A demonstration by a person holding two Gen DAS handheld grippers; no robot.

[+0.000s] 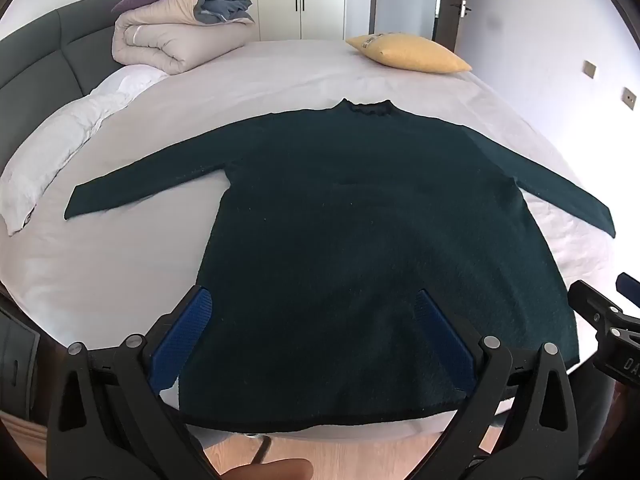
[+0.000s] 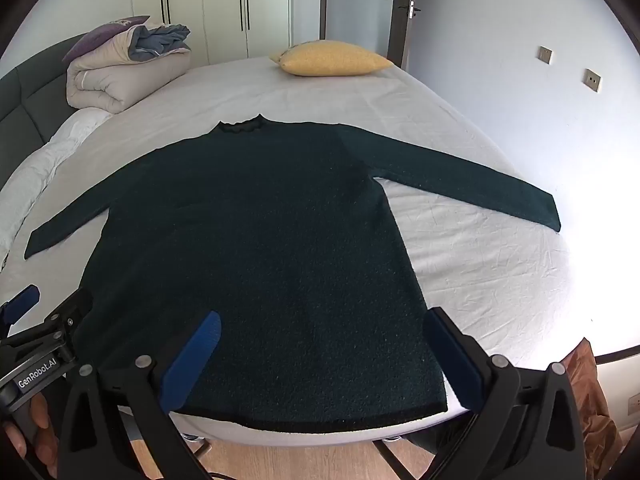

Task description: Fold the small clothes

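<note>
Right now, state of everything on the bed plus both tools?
Sweater: spread flat, unfolded, sleeves out to both sides, collar far end, hem at near bed edge.
Left tool: open, above hem, holding nothing.
Right tool: open, above hem, holding nothing.
Duvet: folded, stacked by headboard.
Yellow pillow: lying at the bed's far end.
White pillow: lying along the left side.

Bare sheet lies open on the bed (image 1: 280, 76) on both sides of the spread sweater (image 1: 360, 208), beyond each sleeve and past the collar. At the far end a folded duvet (image 1: 176, 36) blocks the left corner and a yellow pillow (image 1: 408, 54) the right; a white pillow (image 1: 68, 136) lines the left edge.
</note>
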